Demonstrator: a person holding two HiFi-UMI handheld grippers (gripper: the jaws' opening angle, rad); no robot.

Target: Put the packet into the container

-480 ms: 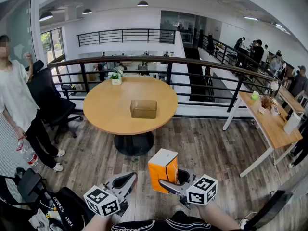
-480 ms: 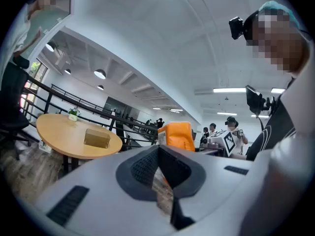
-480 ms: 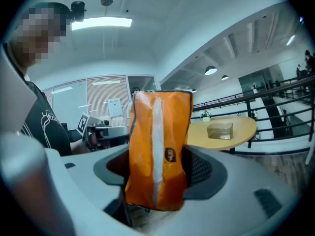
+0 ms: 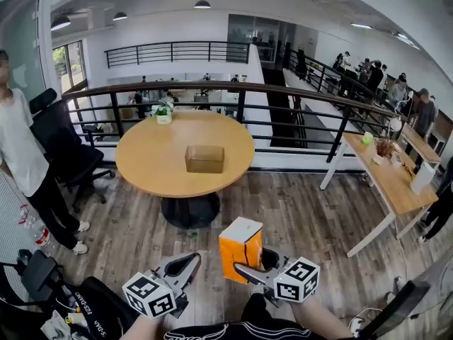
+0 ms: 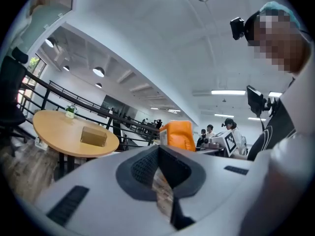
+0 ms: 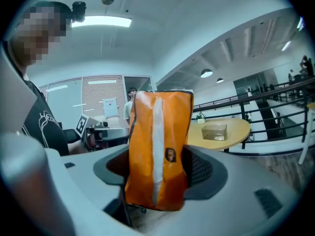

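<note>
Right gripper (image 4: 249, 265) is clenched on the orange packet (image 4: 241, 249), held upright low and near, in front of the person. Jaws stand wide, pads press on the packet's lower half, top sticks up free. Right gripper view shows the same grip, packet (image 6: 157, 151) filling the gap. Left gripper (image 4: 185, 264) sits just left of it, jaws together, nothing in them.

Packet looks like a soft, light pouch with a centre seam: probably squashy, film may be slick, could sag or slide if the grip eases. Not fragile by the look of it. A low, mid-body hold seems sound; I'd keep it there.

Wood floor ahead is open. The round table (image 4: 141, 183) stands further off, with the container (image 4: 205, 159) near its middle, well apart from the packet. Can't tell if its top is open. Table rim must be reached over. An office chair (image 4: 67, 151) and a standing person (image 4: 21, 147) are left of the table, a side table (image 4: 396, 190) is right, and a railing (image 4: 283, 91) runs behind.
</note>
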